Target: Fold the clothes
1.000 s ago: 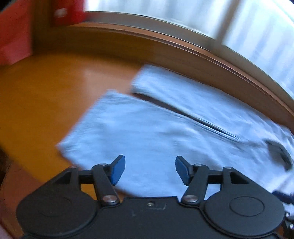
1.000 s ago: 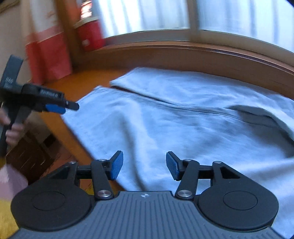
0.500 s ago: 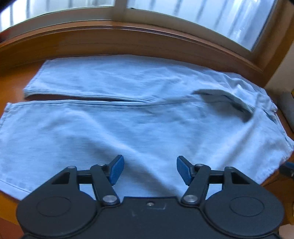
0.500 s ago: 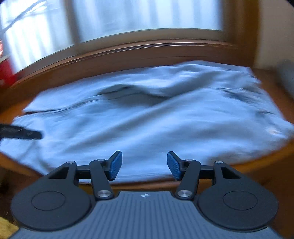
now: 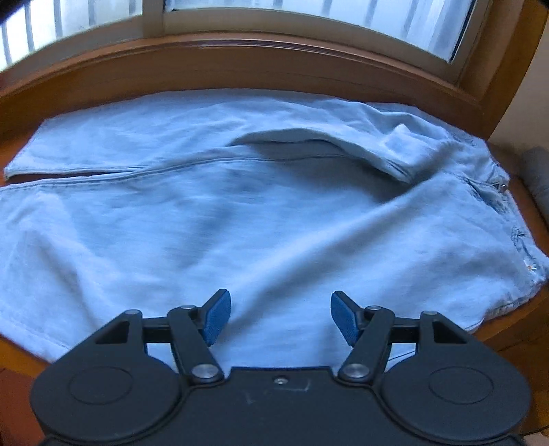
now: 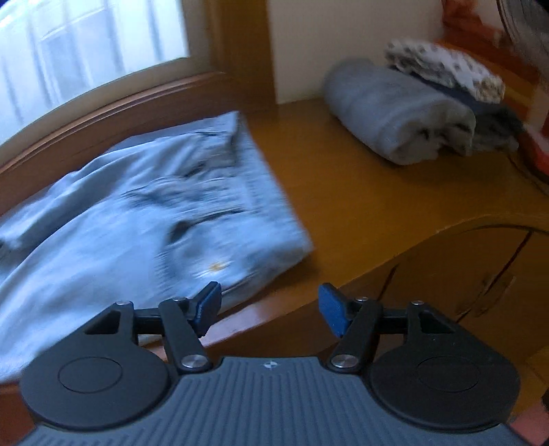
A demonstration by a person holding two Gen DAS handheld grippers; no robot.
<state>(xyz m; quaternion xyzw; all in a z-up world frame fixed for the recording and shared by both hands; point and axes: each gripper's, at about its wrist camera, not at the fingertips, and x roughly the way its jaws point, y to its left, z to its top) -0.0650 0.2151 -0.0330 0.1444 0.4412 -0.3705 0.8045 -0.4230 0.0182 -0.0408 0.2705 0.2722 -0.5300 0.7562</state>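
Observation:
Pale blue jeans (image 5: 240, 212) lie spread on the wooden table (image 5: 528, 219), legs running left and waistband at the right, with one raised fold near the top right. My left gripper (image 5: 279, 317) hovers over the near edge of the fabric, open, nothing between its blue pads. In the right wrist view the waistband end of the jeans (image 6: 154, 219) lies at the left. My right gripper (image 6: 269, 308) hangs at the table's front edge beside the waistband corner, its jaws opening with nothing between them.
A rolled grey garment (image 6: 394, 113) and a patterned folded cloth (image 6: 442, 68) sit at the table's far right. A wooden sill and window (image 5: 274, 20) run behind the jeans. Bare orange table (image 6: 360, 192) lies between jeans and roll.
Both grippers have swept right along the jeans, from the leg hems toward the waistband. The right view now takes in the table's right end and the rolled clothes. The right jaws have widened.

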